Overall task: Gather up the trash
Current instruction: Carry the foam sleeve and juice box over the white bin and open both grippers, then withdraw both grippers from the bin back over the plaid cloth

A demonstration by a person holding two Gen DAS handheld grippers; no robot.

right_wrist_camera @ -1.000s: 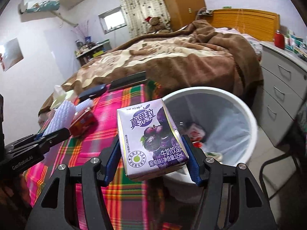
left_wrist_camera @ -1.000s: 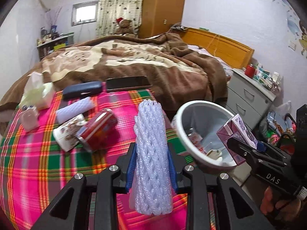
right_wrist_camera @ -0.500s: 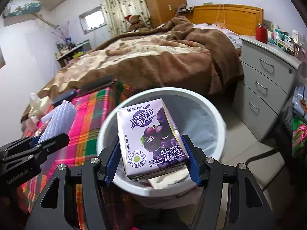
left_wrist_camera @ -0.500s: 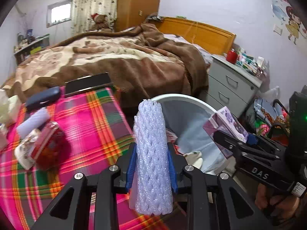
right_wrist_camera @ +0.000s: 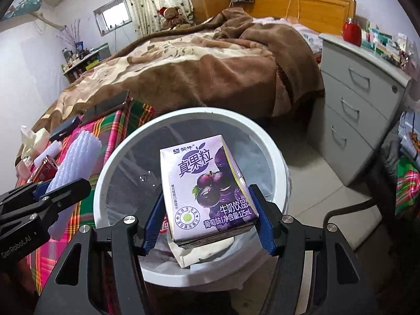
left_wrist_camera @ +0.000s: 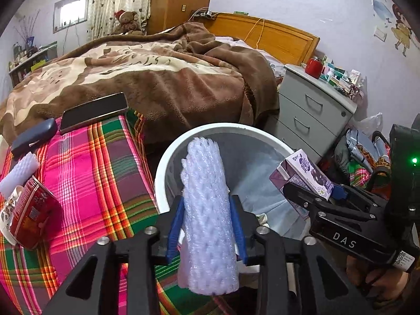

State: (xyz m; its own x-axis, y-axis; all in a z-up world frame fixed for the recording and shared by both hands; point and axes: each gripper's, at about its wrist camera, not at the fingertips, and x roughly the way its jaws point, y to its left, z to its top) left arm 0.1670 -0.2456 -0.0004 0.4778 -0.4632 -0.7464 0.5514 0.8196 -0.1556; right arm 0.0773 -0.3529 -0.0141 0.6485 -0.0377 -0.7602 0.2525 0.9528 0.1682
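Observation:
My left gripper [left_wrist_camera: 207,225] is shut on a white foam net sleeve [left_wrist_camera: 207,210] and holds it upright over the near rim of a white trash bin [left_wrist_camera: 236,127]. My right gripper [right_wrist_camera: 207,218] is shut on a purple grape milk carton [right_wrist_camera: 207,189] and holds it above the open bin [right_wrist_camera: 275,157]. The bin has a liner and some trash at its bottom. The carton and right gripper also show at the right of the left wrist view [left_wrist_camera: 307,176]. The sleeve also shows at the left of the right wrist view [right_wrist_camera: 76,157].
A plaid cloth [left_wrist_camera: 92,170] carries a red can [left_wrist_camera: 29,218], another foam sleeve [left_wrist_camera: 18,170], a dark case [left_wrist_camera: 34,134] and a black phone [left_wrist_camera: 94,111]. A bed with a brown blanket [left_wrist_camera: 157,78] lies behind. A grey drawer cabinet [right_wrist_camera: 354,105] stands right of the bin.
Both grippers have moved right from the plaid cloth toward the bin. The carton and the sleeve now hang over the bin opening. Both grips are unchanged.

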